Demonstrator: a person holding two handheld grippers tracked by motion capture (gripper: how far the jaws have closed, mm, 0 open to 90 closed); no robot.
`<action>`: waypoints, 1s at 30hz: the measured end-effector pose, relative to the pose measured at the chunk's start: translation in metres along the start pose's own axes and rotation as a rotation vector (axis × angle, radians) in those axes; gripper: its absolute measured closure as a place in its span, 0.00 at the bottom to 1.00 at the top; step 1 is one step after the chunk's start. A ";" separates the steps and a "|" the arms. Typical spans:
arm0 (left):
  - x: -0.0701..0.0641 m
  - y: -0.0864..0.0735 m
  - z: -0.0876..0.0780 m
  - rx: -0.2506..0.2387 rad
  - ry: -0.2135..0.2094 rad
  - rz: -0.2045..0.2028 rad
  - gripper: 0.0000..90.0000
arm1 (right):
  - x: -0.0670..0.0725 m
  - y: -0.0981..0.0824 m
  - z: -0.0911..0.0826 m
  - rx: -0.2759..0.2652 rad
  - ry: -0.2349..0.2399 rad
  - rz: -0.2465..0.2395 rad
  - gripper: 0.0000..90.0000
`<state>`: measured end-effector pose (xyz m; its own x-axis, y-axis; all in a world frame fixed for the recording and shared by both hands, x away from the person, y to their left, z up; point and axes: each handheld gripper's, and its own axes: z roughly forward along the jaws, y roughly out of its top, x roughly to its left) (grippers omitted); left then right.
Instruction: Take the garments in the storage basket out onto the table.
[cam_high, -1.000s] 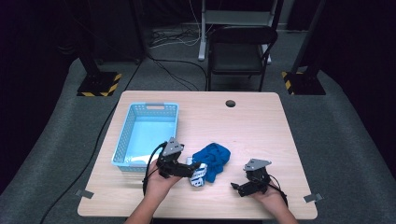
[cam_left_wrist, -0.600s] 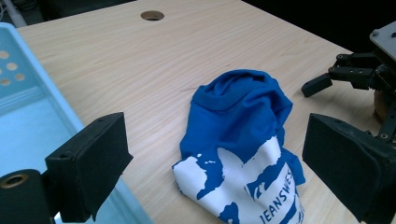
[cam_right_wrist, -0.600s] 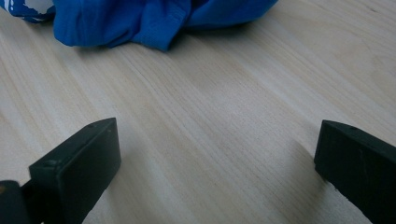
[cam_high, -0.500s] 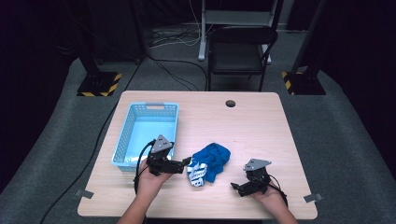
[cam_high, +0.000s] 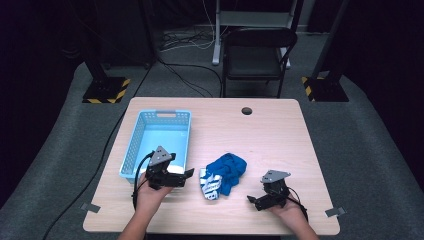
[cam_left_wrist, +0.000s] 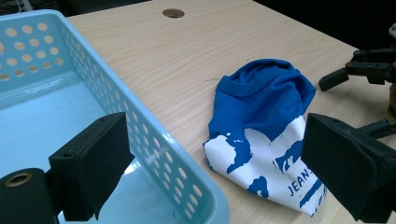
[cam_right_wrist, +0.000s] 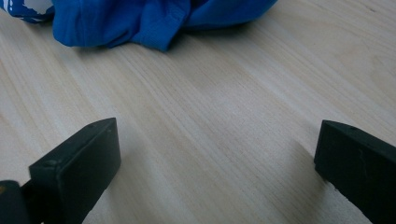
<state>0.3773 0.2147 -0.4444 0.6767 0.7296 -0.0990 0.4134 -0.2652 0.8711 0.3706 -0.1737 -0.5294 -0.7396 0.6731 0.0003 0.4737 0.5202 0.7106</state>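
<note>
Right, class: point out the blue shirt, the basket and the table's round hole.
blue shirt (cam_left_wrist: 261, 98), left gripper view, on its crumpled plain blue part.
basket (cam_high: 131, 150), high view, on its left wall.
round hole (cam_high: 246, 110), high view, on its dark middle.

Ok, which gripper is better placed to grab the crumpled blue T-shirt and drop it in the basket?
Probably left. The left gripper is open, aimed at the blue T-shirt, and beside the light blue basket. The right gripper sits farther off.

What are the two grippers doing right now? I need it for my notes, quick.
Left gripper: open, holding nothing, beside the blue shirt.
Right gripper: open, holding nothing, low over the table.
</note>
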 end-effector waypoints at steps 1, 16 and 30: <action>0.001 -0.001 -0.001 0.000 0.006 0.004 0.09 | 0.000 0.000 0.000 0.000 0.000 0.000 0.00; 0.034 -0.015 -0.027 -0.017 0.060 -0.080 0.09 | 0.000 0.000 0.000 0.000 -0.001 0.001 0.00; 0.063 -0.027 -0.043 -0.067 0.021 -0.242 0.09 | 0.000 0.000 0.000 0.000 -0.001 0.001 0.00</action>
<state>0.3827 0.2951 -0.4534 0.5502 0.7796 -0.2991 0.5198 -0.0395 0.8534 0.3706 -0.1737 -0.5294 -0.7388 0.6739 0.0006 0.4746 0.5196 0.7105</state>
